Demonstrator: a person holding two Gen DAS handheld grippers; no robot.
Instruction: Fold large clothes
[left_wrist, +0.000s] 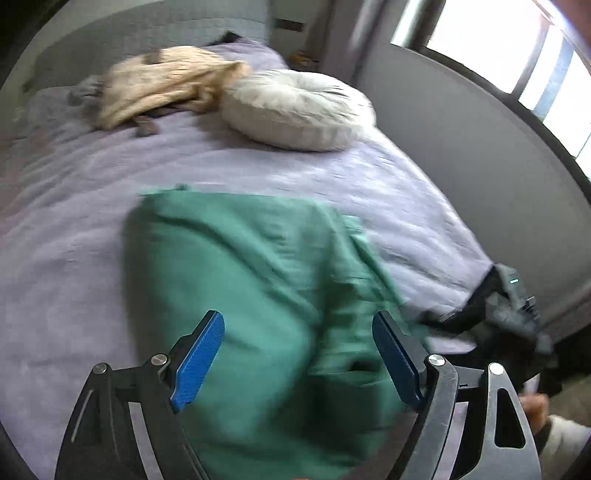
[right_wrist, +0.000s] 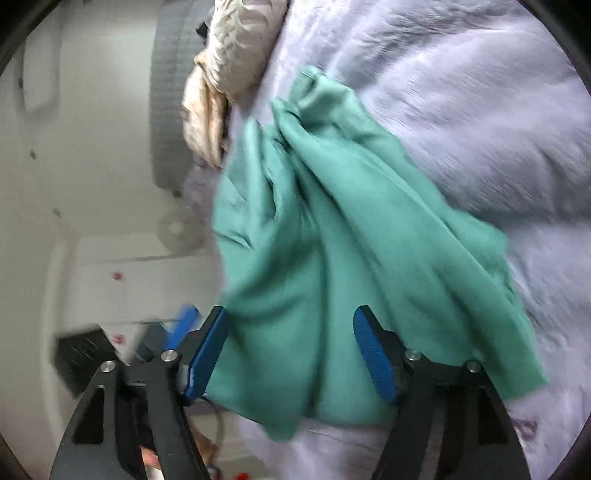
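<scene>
A big green cloth (left_wrist: 251, 295) lies on the bed (left_wrist: 74, 221), which has a pale purple cover. The cloth is soft, wrinkly and bunched into long folds (right_wrist: 332, 206). The left claw (left_wrist: 297, 354) is wide open above the cloth and holds nothing. The right claw (right_wrist: 290, 354) is wide open too, with the cloth between its blue fingers (right_wrist: 373, 358). A round white pillow (left_wrist: 299, 110) and a tan cloth (left_wrist: 162, 85) sit farther back.

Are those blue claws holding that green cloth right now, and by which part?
Nothing is held. The left gripper and right gripper both stand open over the green garment, fingers apart.
</scene>
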